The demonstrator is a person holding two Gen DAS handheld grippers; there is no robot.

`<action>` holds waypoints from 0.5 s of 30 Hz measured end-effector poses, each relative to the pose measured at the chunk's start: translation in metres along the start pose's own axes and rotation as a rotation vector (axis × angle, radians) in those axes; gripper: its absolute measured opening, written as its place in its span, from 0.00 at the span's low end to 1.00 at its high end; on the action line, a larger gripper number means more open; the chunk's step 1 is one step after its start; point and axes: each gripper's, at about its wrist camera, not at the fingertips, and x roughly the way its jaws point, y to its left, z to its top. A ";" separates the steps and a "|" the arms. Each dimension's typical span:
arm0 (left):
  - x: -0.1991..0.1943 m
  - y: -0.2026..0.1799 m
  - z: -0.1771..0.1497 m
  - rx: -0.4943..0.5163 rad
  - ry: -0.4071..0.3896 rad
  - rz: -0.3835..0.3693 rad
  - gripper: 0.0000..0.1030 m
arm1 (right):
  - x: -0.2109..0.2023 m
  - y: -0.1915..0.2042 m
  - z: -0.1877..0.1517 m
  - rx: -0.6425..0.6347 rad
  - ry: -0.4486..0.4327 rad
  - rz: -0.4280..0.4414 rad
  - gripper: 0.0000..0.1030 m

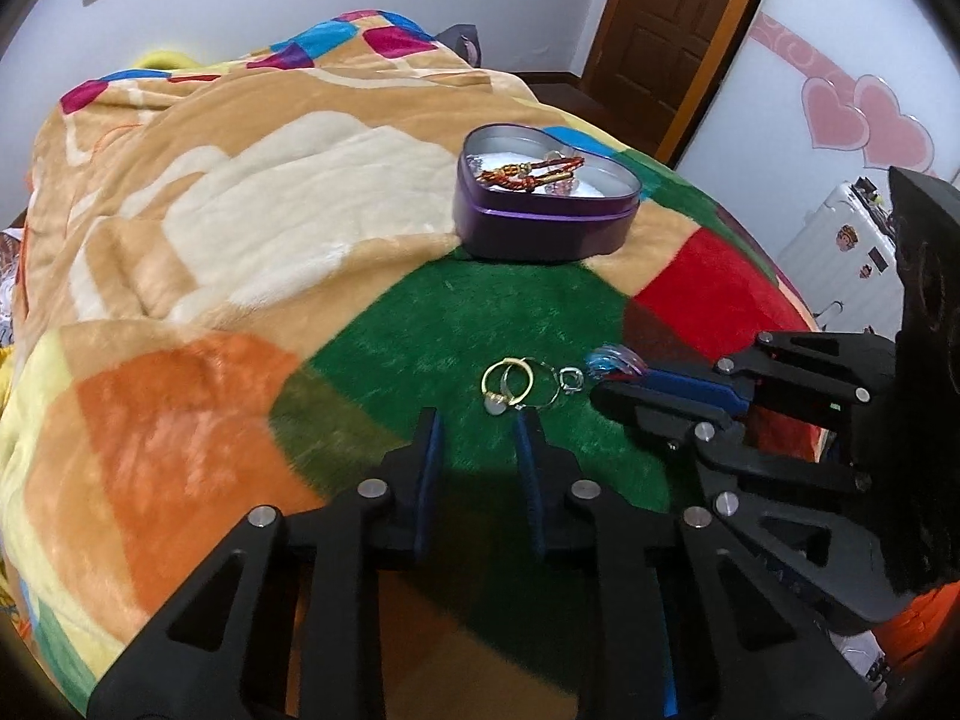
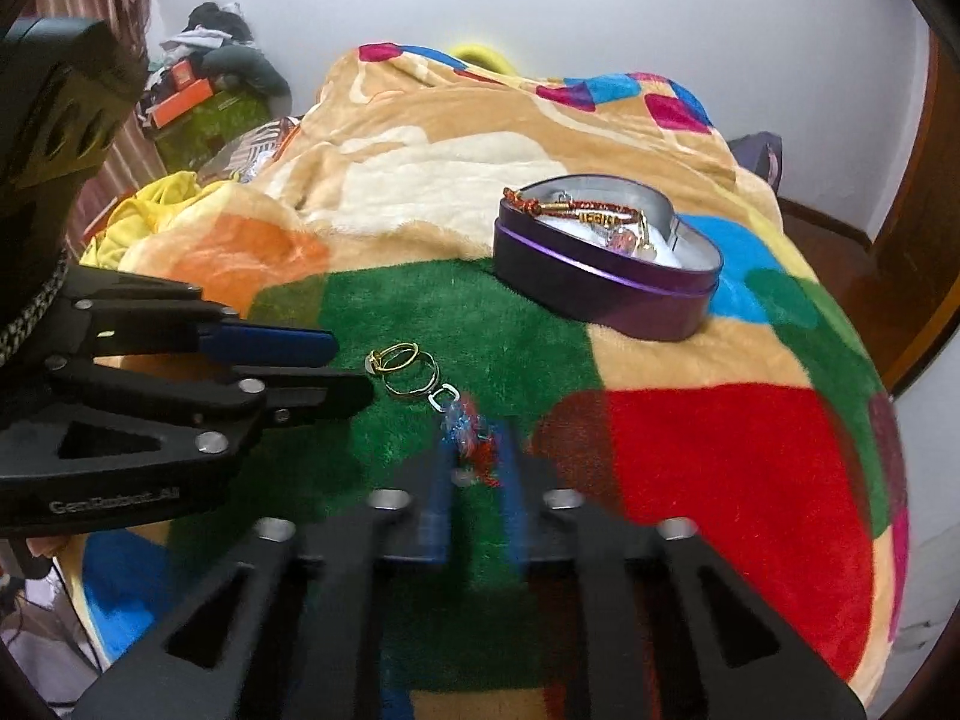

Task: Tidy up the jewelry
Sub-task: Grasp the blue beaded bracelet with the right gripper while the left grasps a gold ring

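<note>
A purple heart-shaped tin (image 1: 540,234) (image 2: 600,294) stands open on the blanket and holds a red-and-gold bracelet (image 1: 528,171) (image 2: 594,213) and other pieces. Gold rings (image 1: 509,383) (image 2: 399,363) and a small silver ring (image 1: 570,380) (image 2: 442,399) lie on the green patch. My left gripper (image 1: 480,420) (image 2: 348,369) is open and empty, just short of the gold rings. My right gripper (image 2: 480,444) (image 1: 606,378) has its jaws close around a blue-and-red beaded piece (image 2: 471,432) (image 1: 612,359); the grip is blurred.
A patchwork fleece blanket (image 1: 240,192) covers the bed. A wooden door (image 1: 666,18) and a wall with pink hearts (image 1: 864,114) are at the right. Clothes and boxes (image 2: 204,84) pile up beyond the bed's far left.
</note>
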 end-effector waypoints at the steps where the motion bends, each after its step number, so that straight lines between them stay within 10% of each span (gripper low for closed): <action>1: 0.002 0.000 0.002 -0.001 0.002 -0.006 0.19 | 0.000 0.000 0.000 0.000 -0.003 -0.001 0.07; 15: 0.005 -0.001 0.011 -0.006 -0.032 -0.008 0.07 | -0.009 -0.017 0.006 0.064 -0.045 0.000 0.04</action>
